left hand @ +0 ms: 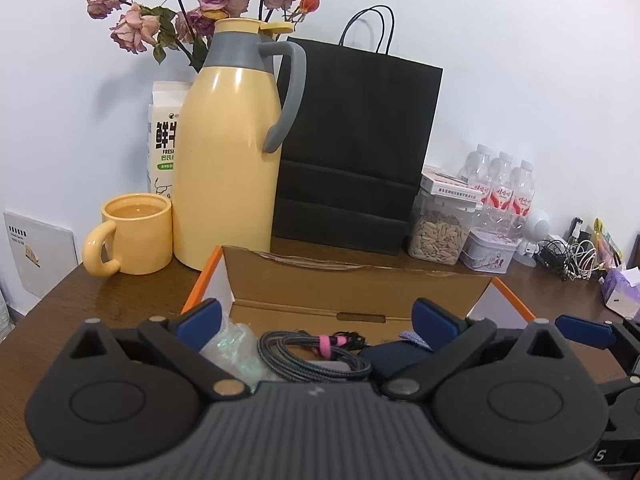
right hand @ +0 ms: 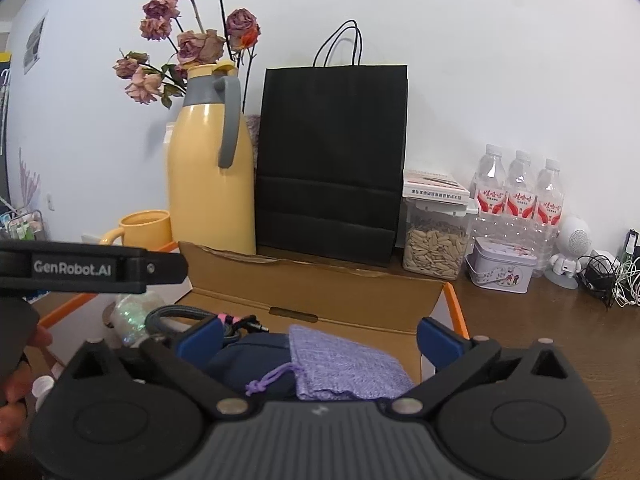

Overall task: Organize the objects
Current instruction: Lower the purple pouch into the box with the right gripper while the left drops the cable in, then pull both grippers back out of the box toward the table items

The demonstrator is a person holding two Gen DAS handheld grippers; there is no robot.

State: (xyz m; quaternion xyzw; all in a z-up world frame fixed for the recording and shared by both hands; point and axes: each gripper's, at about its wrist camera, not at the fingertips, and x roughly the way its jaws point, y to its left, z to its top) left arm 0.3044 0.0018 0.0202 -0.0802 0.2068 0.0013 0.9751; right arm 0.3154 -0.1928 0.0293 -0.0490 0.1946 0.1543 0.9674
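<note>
Cardboard box (left hand: 352, 292), open and orange-edged, was set on the brown wooden table (left hand: 100, 300) with its raised flap towards the wall. Inside it were seen a coiled grey cable (left hand: 312, 356) bound with a pink tie, a dark navy pouch (right hand: 252, 356), a lilac drawstring bag (right hand: 344, 364) lying partly on that pouch, and a clear glittery packet (left hand: 236, 344) at the box's left side.

The left gripper (left hand: 320, 320) was held over the box's near side, its blue-padded fingers (left hand: 204, 318) spread wide with nothing gripped; the cable and the packet lay below and between them. The right gripper (right hand: 320, 340) was held over the box's right part, its fingers (right hand: 438, 338) likewise wide apart, the lilac bag lying loose beneath them, not pressed by either pad.

Behind the box, along the wall edge of the table, a yellow thermos jug (left hand: 232, 148) with a grey handle and a black paper bag (left hand: 356, 148) were stood close against the flap. A yellow mug (left hand: 132, 240) was placed left of the jug, and a milk carton (left hand: 164, 136) and dried roses (left hand: 208, 4) behind it. Towards the right edge were ranged a clear jar of seeds (right hand: 436, 248), a small printed tin (right hand: 502, 266), three water bottles (right hand: 520, 192), a white toy figure (right hand: 572, 248) and tangled cords (right hand: 612, 276).
</note>
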